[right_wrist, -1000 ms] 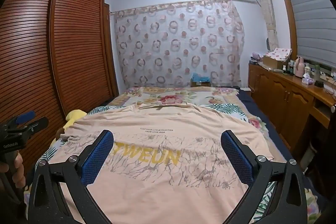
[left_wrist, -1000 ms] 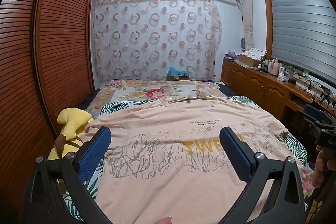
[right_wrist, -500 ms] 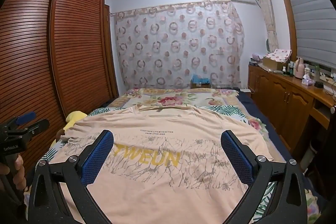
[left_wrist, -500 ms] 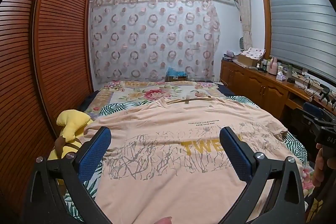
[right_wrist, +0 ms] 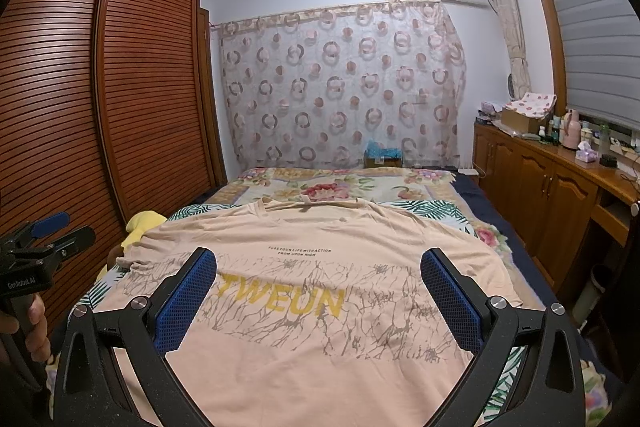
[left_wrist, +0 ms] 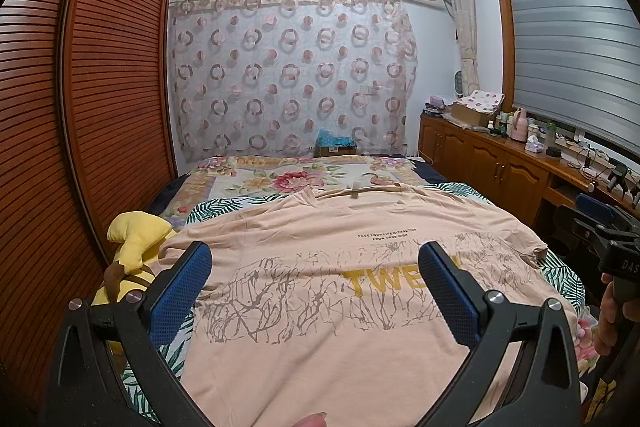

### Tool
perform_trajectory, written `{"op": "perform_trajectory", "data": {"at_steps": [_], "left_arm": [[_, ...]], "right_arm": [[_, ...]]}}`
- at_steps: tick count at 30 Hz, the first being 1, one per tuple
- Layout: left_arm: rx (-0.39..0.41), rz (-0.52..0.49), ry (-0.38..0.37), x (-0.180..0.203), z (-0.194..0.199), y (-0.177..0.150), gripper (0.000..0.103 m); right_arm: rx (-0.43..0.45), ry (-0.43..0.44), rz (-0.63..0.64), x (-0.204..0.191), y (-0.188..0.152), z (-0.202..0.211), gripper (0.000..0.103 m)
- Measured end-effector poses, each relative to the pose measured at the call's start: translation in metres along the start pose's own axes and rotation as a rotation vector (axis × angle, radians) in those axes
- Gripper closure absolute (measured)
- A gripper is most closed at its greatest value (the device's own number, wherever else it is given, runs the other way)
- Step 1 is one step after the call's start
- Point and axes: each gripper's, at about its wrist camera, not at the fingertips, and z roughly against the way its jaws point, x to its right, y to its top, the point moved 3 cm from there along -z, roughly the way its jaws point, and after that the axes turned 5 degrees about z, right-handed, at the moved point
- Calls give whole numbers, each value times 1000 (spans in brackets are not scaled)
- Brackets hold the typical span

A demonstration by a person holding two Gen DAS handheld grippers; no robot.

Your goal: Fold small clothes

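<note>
Peach T-shirt [left_wrist: 320,267] lies flat, unfolded, across frame centre on the bed [left_wrist: 288,183]; left gripper [left_wrist: 316,267] and right gripper [right_wrist: 318,269] hover wide open, empty—best pinch hem corners evenly.

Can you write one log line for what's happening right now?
step: before fold | t-shirt: flat on bed, unfolded | left gripper: open | right gripper: open

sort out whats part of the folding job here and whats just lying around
Part of the job:
peach t-shirt, spread flat on the bed
left claw, open
right claw, open

Just lying about:
yellow plush toy
cardboard box
pink flask
tissue box
</note>
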Motion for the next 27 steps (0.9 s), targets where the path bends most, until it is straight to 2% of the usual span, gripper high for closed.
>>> {"op": "perform_trajectory", "data": {"at_steps": [27], "left_arm": [[7, -5, -2, 6, 3, 7, 0]], "right_arm": [[2, -2, 2, 0, 0, -1, 1]]}}
